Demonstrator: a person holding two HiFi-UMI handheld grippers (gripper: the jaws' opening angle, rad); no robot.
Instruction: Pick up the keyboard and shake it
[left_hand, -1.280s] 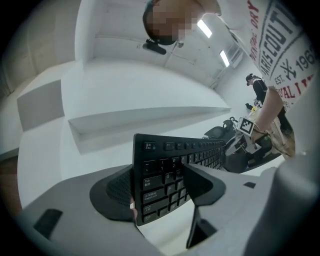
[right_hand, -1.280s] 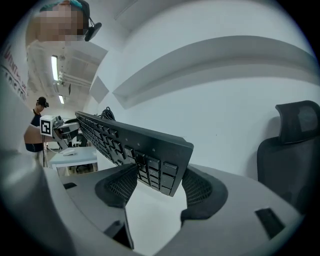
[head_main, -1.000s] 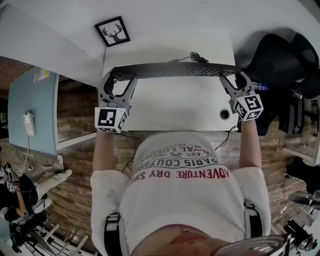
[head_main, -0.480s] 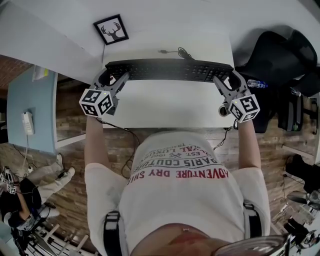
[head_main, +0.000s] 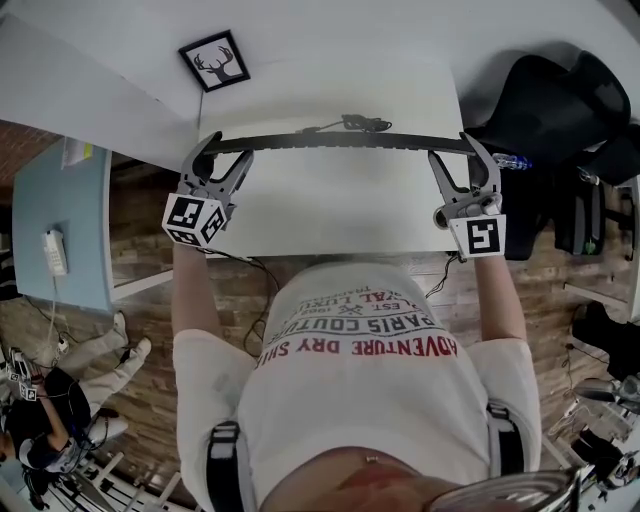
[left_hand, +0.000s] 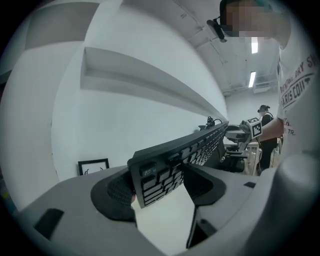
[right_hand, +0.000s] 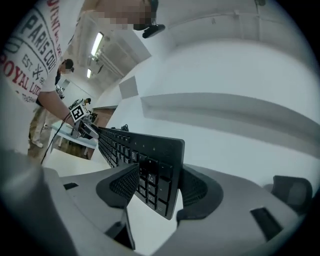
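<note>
From the head view the keyboard (head_main: 350, 143) shows only as a thin dark bar, turned edge-on and held above the white table (head_main: 340, 215), with its cable (head_main: 352, 123) curling at the far side. A framed deer picture (head_main: 213, 62) lies at the far left corner. The gripper views give what that view cannot: the key face itself — flat, matte black plastic, low square keys in close rows, rounded corners.

The left gripper (head_main: 222, 152) clamps the keyboard's left end and the right gripper (head_main: 462, 152) its right end, each reaching in from the near side.

In the left gripper view the left gripper (left_hand: 160, 187) has dark, dimpled pads in smooth grey shells, and they press both faces of the keyboard (left_hand: 175, 160), which runs off to the far marker cube (left_hand: 254, 127).

In the right gripper view the right gripper (right_hand: 162, 187) has just been closing slightly, and the end of the keyboard (right_hand: 150, 160) stands tilted between its pads, gripped. A long white shelf (right_hand: 225, 117) crosses the wall behind.
</note>
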